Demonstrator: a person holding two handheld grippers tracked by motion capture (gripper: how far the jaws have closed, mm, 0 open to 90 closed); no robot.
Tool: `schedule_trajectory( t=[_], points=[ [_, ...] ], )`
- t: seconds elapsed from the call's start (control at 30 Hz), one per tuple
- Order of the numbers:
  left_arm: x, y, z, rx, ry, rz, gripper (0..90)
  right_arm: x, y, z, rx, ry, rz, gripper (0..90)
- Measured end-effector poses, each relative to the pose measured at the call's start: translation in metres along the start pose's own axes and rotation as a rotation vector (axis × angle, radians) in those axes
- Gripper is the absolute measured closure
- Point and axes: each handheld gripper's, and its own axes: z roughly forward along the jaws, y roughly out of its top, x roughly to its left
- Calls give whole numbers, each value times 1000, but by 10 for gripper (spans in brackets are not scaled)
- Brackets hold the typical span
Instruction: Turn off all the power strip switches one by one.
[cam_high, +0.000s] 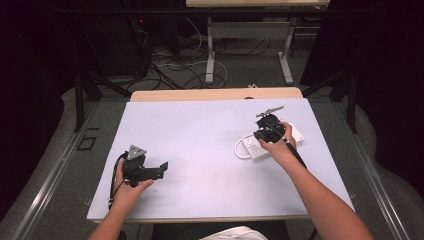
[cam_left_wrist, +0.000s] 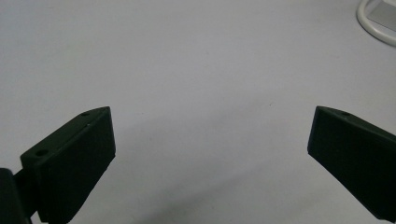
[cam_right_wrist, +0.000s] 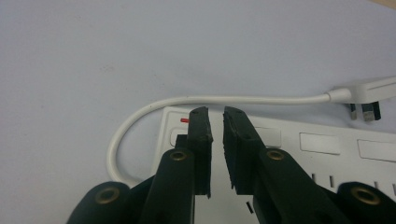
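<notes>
power strip (cam_high: 272, 142), white, one counted, laid on the right half of the pale table sheet (cam_high: 200, 150); one white cable (cam_right_wrist: 140, 116) is looped from its end, and one plug (cam_right_wrist: 362, 93) is seen lying just beside it. grippers, two counted. right gripper (cam_right_wrist: 215, 116) is held low over the strip's switch end, its jaws nearly shut with a narrow gap and nothing clamped between them. left gripper (cam_left_wrist: 210, 140) is held over bare sheet, well apart from the strip, jaws spread wide and empty.
</notes>
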Motion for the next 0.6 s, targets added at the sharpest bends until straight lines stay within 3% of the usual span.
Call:
schedule_trajectory(
  t=[0.2, 0.6],
  points=[
    [0, 0, 0, 0, 0, 0, 7, 2, 1, 7, 36, 10, 4, 857],
    [0, 0, 1, -10, 0, -7, 7, -2, 1, 16, 52, 12, 13, 900]
  ],
)
